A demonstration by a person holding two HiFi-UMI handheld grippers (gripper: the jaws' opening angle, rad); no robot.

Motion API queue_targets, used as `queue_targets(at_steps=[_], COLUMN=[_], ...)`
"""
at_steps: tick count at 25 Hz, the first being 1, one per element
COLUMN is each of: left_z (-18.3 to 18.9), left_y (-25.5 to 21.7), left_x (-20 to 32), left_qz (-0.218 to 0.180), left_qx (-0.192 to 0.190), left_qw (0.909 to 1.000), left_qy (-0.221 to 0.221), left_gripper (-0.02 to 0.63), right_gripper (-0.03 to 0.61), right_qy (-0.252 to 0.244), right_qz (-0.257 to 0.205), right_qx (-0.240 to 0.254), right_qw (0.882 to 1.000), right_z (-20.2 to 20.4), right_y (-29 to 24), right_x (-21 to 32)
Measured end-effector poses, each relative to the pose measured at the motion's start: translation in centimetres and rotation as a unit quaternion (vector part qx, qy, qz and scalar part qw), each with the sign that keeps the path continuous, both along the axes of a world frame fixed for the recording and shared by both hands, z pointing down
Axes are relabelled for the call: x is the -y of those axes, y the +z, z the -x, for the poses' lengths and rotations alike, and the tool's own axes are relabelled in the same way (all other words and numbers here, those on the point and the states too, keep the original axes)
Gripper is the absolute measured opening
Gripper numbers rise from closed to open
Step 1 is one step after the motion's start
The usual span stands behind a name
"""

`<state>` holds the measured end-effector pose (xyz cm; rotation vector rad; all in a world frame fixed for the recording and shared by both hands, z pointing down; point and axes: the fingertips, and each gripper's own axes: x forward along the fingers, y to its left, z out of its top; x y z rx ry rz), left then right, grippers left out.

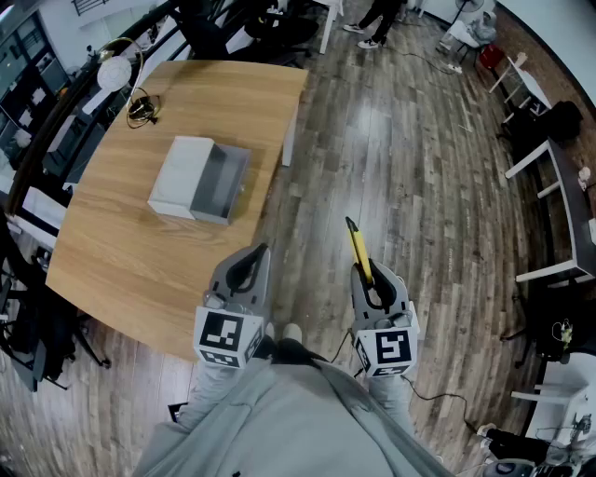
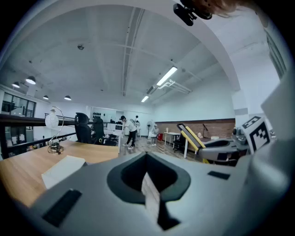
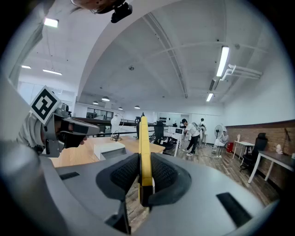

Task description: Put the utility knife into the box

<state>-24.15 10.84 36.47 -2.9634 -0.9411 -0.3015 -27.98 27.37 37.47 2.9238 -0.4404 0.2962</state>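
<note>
The box [image 1: 200, 182] is a grey, open, shallow case with a white lid, lying in the middle of the wooden table [image 1: 121, 252]. A yellow and black utility knife [image 1: 358, 250] sticks forward out of my right gripper [image 1: 370, 279], which is shut on it over the floor, right of the table. In the right gripper view the utility knife [image 3: 144, 147] stands upright between the pads, with the box [image 3: 108, 148] ahead to the left. My left gripper [image 1: 250, 265] is shut with nothing in it, near the table's front right edge. The box [image 2: 62, 168] lies to its left.
A desk lamp with cables [image 1: 130, 102] sits at the table's far left corner. Office chairs [image 1: 279, 28] stand beyond the table. White desks [image 1: 549, 186] line the right side over the wooden floor. People [image 3: 190, 133] stand far off. My own legs are below.
</note>
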Motion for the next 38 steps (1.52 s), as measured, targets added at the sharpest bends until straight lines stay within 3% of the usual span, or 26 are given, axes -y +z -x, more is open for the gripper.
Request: queue_targets(at_steps=[13, 18, 24, 38], left_z=[-1.6, -4.0, -9.2, -25.3], left_y=[0.3, 0.5, 1.3, 1.1], left_x=[-1.8, -2.4, -2.3, -0.9], left_qz=[-0.013, -0.013, -0.011, -0.012], left_qx=[-0.003, -0.003, 0.0, 0.0], left_qw=[0.9994, 0.9993, 0.9988, 0.9975], left_qy=[-0.032, -0.034, -0.048, -0.07], left_gripper=[0.018, 0.018, 0.018, 0.018], right_gripper=[0.094, 0.094, 0.094, 0.094], right_qy=[0.005, 0.013, 0.008, -0.024], right_qz=[-0.021, -0.026, -0.026, -0.019], right_qx=[-0.009, -0.007, -0.004, 0.01], right_qw=[1.0, 1.0, 1.0, 0.999], right_z=[-1.3, -3.2, -8.3, -24.8], right_y=[0.3, 0.8, 1.5, 1.5], right_x=[-4.9, -6.1, -6.9, -4.9])
